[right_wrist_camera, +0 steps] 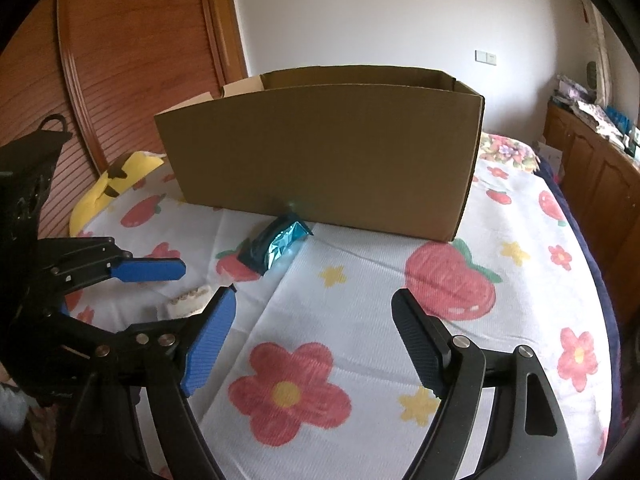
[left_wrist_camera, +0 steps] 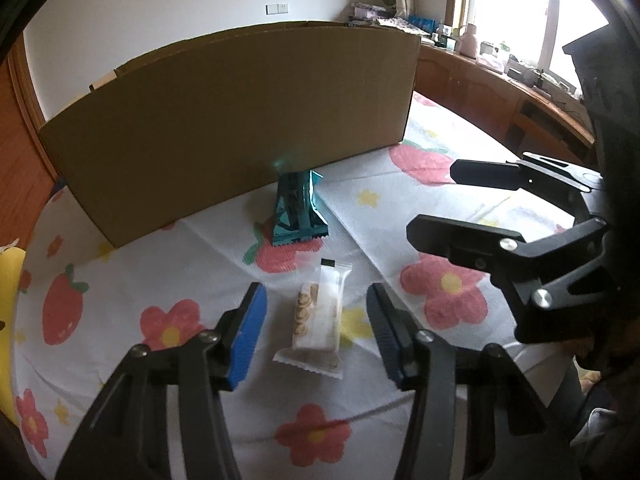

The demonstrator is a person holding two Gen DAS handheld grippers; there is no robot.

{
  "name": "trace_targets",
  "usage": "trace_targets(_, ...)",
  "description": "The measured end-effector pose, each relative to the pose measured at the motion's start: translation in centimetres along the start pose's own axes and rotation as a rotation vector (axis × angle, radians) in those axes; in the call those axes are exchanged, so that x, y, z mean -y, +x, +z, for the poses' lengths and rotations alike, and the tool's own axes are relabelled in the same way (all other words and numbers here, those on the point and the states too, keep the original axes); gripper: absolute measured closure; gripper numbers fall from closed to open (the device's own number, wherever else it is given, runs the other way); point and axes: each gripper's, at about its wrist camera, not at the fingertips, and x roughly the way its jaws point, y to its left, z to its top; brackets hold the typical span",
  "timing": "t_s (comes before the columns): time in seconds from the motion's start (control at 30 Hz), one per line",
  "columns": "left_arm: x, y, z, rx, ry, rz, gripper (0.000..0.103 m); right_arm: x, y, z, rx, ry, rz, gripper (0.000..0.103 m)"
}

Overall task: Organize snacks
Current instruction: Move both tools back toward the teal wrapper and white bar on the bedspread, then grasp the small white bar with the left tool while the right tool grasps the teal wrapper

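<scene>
A white cookie packet point(left_wrist_camera: 319, 320) lies on the floral bedsheet, between the open fingers of my left gripper point(left_wrist_camera: 316, 300), which hovers just above it. A teal foil snack bag point(left_wrist_camera: 298, 210) lies further on, against the front wall of a large open cardboard box point(left_wrist_camera: 240, 128). My right gripper point(right_wrist_camera: 316, 312) is open and empty over the sheet, right of both snacks. In the right wrist view the teal bag point(right_wrist_camera: 276, 246) lies by the box point(right_wrist_camera: 320, 152), and the white packet point(right_wrist_camera: 186, 300) is partly hidden behind my left gripper point(right_wrist_camera: 196, 280).
A yellow plush toy point(right_wrist_camera: 116, 184) lies left of the box by a wooden wardrobe point(right_wrist_camera: 132, 52). A wooden cabinet with clutter point(left_wrist_camera: 500, 80) runs along the window on the right. The bed edge point(right_wrist_camera: 600, 280) drops off at right.
</scene>
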Motion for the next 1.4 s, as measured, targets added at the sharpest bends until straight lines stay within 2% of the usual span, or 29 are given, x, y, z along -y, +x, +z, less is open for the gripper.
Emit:
trace_targets(0.07, 0.0, 0.2, -0.1, -0.003, 0.004, 0.007, 0.059, -0.1, 0.0, 0.0, 0.001, -0.006, 0.000, 0.021)
trace_targets(0.23, -0.1, 0.6, -0.3, 0.002, 0.006, 0.027, 0.063, 0.1, 0.0, 0.0, 0.001, 0.005, 0.005, 0.021)
trace_targets(0.57, -0.6, 0.9, -0.9, 0.002, 0.000, 0.026, 0.064, 0.1, 0.1, 0.0, -0.004, 0.004, 0.000, 0.021)
trace_targets(0.6, -0.6, 0.8, -1.0, 0.005, 0.003, 0.026, 0.067, 0.1, 0.1, 0.0, -0.005, 0.003, -0.001, 0.021)
trace_targets(0.63, -0.6, 0.7, -1.1, 0.009, 0.005, 0.027, 0.077, 0.1, 0.1, 0.0, -0.005, 0.003, -0.002, 0.021)
trace_targets(0.67, -0.6, 0.7, -1.2, 0.010, 0.004, 0.028, 0.082, 0.2, 0.2, 0.0, -0.006, 0.004, -0.002, 0.021)
trace_targets(1.07, -3.2, -2.5, -2.2, 0.077, -0.085, 0.023, 0.083, -0.3, 0.6, 0.6, -0.035, -0.007, 0.008, 0.022)
trace_targets(1.23, -4.5, -3.4, -2.6, 0.106, -0.115, 0.021, 0.083, -0.6, 1.5, 2.3, -0.066, 0.019, 0.071, 0.027)
trace_targets(1.4, -5.2, -3.9, -2.8, 0.132, -0.142, 0.020, 0.083, -1.5, 3.1, 3.4, -0.099, -0.003, 0.079, 0.033)
